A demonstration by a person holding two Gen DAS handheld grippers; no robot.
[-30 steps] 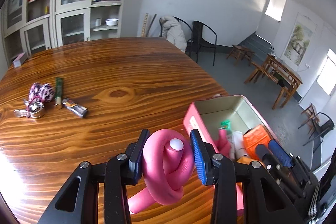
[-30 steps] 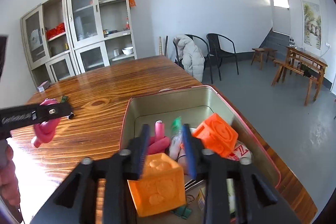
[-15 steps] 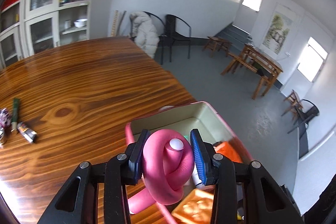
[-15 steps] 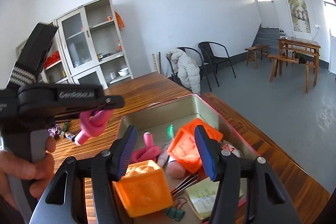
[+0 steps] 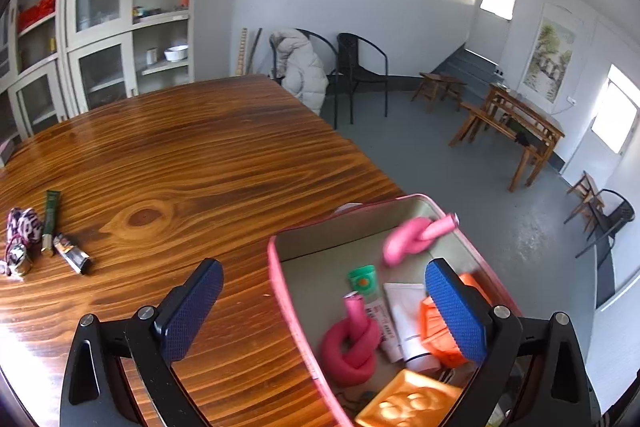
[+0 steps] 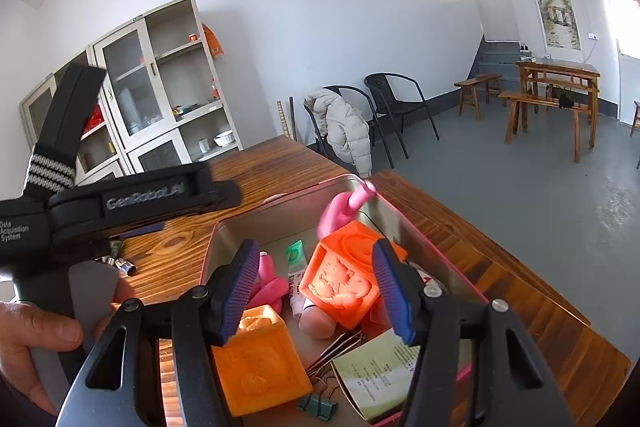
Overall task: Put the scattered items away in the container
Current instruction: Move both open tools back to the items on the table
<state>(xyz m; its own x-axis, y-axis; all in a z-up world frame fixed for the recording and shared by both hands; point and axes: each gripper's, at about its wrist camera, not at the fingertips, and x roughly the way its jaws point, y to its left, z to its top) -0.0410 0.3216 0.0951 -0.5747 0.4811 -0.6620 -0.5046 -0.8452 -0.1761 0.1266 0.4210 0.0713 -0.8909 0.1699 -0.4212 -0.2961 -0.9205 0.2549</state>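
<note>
My left gripper (image 5: 320, 271) hangs over the near-left corner of the pink-rimmed tin (image 5: 276, 267). Its jaws are opening wide with nothing between them. A pink foam knot (image 5: 416, 239), blurred, drops at the tin's far side. A second pink knot (image 5: 352, 347) lies inside. My right gripper (image 6: 316, 251) hovers over the tin (image 6: 248, 219), jaws opening. An orange cube (image 6: 344, 279) shows between its fingers, and the pads do not press on it. Another orange cube (image 6: 260, 363) rests below the left finger. Out on the table lie a patterned pouch with keys (image 5: 22, 231), a green tube (image 5: 50, 219) and a silver packet (image 5: 72, 259).
The tin also holds tubes, a booklet (image 6: 376, 367) and binder clips (image 6: 320, 407). A hand (image 6: 36, 327) grips the left gripper's body (image 6: 132, 199), close on the right gripper's left. The table edge (image 5: 360, 155) runs just right of the tin. Chairs and a cabinet stand beyond.
The left gripper moved from the table to above the tin, then opened and let go of the pink knot. The right gripper's jaws widened off the orange cube, now resting in the tin.
</note>
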